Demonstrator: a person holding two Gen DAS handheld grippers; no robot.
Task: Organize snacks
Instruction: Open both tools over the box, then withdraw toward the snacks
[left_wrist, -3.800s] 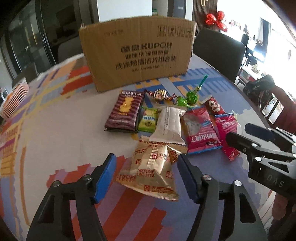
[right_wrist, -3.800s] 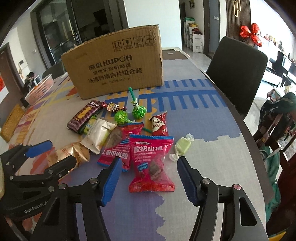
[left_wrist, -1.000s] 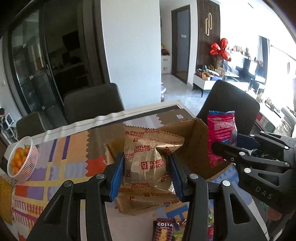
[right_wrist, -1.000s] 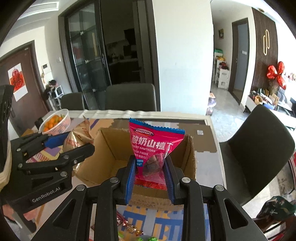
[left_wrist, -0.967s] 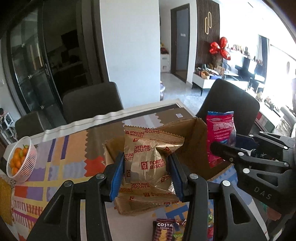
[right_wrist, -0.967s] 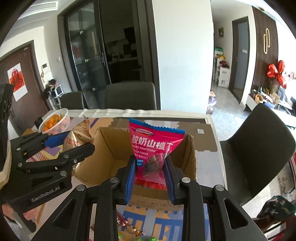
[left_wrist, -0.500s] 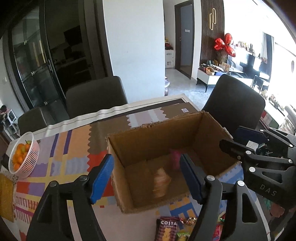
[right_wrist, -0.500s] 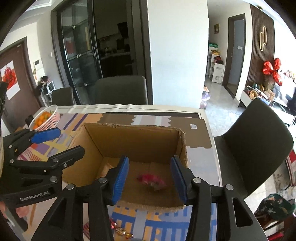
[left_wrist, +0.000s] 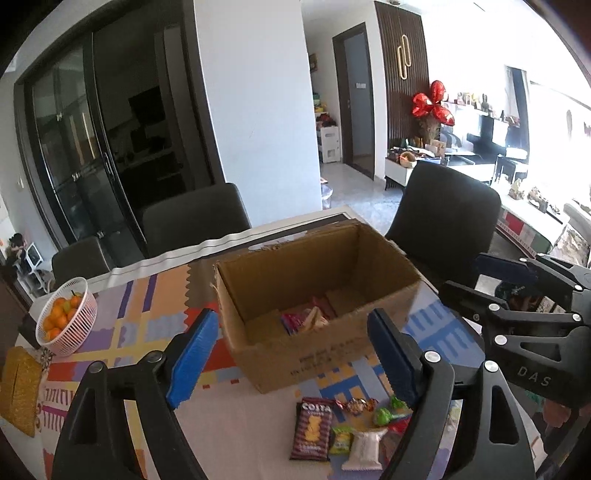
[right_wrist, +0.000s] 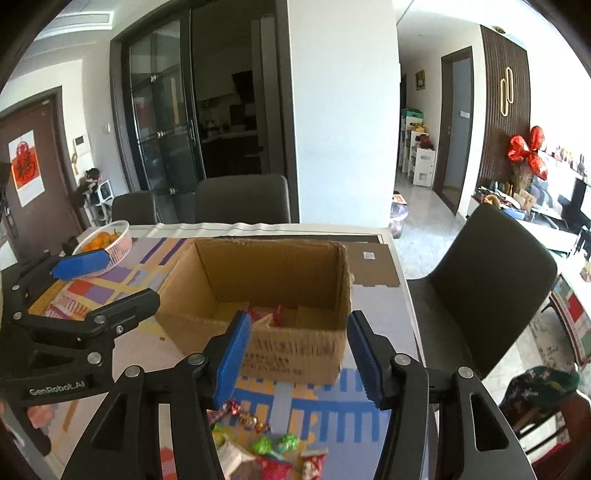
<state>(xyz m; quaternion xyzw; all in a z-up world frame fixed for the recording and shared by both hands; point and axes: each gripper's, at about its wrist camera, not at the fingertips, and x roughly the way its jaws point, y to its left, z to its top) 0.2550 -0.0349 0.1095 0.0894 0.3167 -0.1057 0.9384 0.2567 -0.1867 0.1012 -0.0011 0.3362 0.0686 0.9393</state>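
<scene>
The cardboard box (left_wrist: 317, 295) stands open on the patterned surface (left_wrist: 147, 325), with a red packet (left_wrist: 291, 321) and a pale gold packet (left_wrist: 314, 317) lying on its floor. Nearer the cameras, loose snacks (left_wrist: 343, 424) lie just in front of the box. Above them, the left gripper (left_wrist: 291, 354) and right gripper (right_wrist: 295, 354) both hold their blue fingers (right_wrist: 232, 354) apart with nothing between. A basket of oranges (left_wrist: 66, 317) sits well apart on the left.

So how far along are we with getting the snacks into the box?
Done: two packets, one red and one gold, lie inside the cardboard box. In hand: nothing; the left gripper and right gripper are both open and empty above the table. Left: the Costa biscuit pack, a white packet, green-wrapped candies and other small sweets lie on the table in front of the box.
</scene>
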